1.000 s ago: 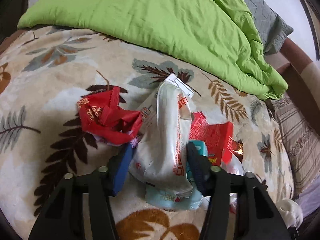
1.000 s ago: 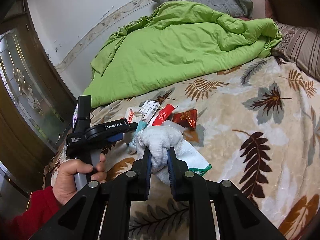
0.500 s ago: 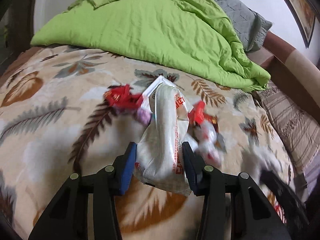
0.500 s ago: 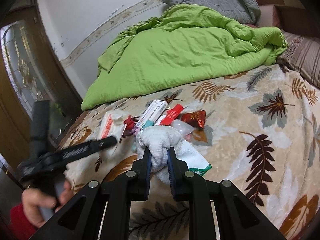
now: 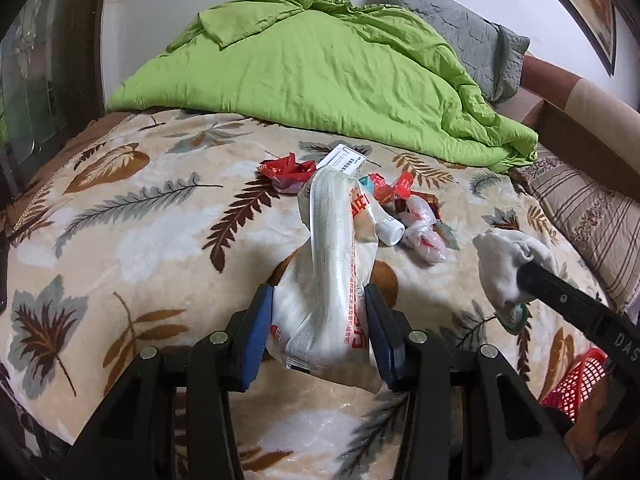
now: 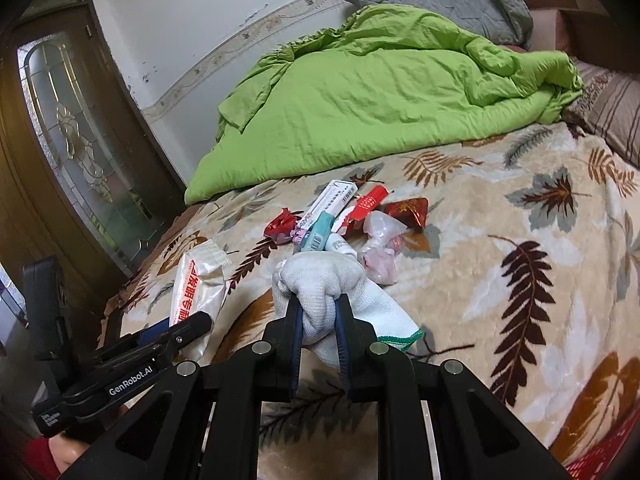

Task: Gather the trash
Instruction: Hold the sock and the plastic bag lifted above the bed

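My left gripper (image 5: 320, 320) is shut on a white plastic wrapper with red lettering (image 5: 332, 272), held up off the leaf-patterned blanket (image 5: 140, 220). The right wrist view shows that wrapper (image 6: 196, 284) at the left. My right gripper (image 6: 319, 312) is shut on a bunched white cloth with a green hem (image 6: 320, 280). More trash lies in a pile mid-bed: a crumpled red wrapper (image 6: 282, 224), a white box (image 6: 334, 196), a teal tube (image 6: 318, 232), a red packet (image 6: 370, 204), dark red foil (image 6: 408, 208) and a knotted clear bag (image 6: 380, 248).
A green duvet (image 5: 320, 72) is heaped across the far side of the bed with a grey pillow (image 5: 472, 40) behind it. A striped pillow (image 5: 592, 216) lies at the right. A red mesh basket (image 5: 572, 384) shows at the lower right. A glazed wooden door (image 6: 80, 140) stands left.
My left gripper has lifted the white wrapper out of the pile and drawn it back and up, away from the other trash. The right gripper has shifted slightly, the cloth still gripped.
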A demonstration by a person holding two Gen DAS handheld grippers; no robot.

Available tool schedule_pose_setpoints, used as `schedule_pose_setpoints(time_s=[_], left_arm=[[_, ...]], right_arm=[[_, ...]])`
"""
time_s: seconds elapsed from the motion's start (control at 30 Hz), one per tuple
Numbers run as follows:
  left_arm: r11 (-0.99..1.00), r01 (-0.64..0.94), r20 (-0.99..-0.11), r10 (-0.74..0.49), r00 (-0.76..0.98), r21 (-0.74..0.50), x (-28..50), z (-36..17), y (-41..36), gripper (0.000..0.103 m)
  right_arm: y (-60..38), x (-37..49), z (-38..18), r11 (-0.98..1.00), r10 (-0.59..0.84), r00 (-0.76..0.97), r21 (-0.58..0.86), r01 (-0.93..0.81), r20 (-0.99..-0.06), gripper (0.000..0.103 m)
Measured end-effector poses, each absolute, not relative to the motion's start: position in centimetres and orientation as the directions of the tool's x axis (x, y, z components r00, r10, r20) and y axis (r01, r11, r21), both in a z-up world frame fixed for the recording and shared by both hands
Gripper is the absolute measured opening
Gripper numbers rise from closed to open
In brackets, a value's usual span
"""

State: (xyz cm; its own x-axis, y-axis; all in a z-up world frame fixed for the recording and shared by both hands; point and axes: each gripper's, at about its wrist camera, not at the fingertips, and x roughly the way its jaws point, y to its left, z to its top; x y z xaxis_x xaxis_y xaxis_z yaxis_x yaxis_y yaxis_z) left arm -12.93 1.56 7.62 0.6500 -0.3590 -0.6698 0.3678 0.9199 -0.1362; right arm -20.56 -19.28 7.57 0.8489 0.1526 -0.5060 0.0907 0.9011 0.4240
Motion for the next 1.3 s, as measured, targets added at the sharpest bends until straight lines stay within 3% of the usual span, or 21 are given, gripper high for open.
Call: schedule_pose_setpoints(time_s=[0.67, 1.3], left_arm=[[0.919, 0.376, -0.674, -0.35, 0.65, -0.115, -12.5, 7.1, 0.6, 0.045], [0.92, 0.39, -0.644, -0.312, 0.699, -0.022, -13.4, 6.9, -0.7, 0.045]], right_arm=[[-19.7, -19.6, 6.9, 0.89, 0.179, 0.832, 0.447, 0.09, -0.525, 0.017], [-19.7, -19.7, 7.0, 0.895, 0.168, 0.83, 0.435, 0.098, -0.532, 0.017]])
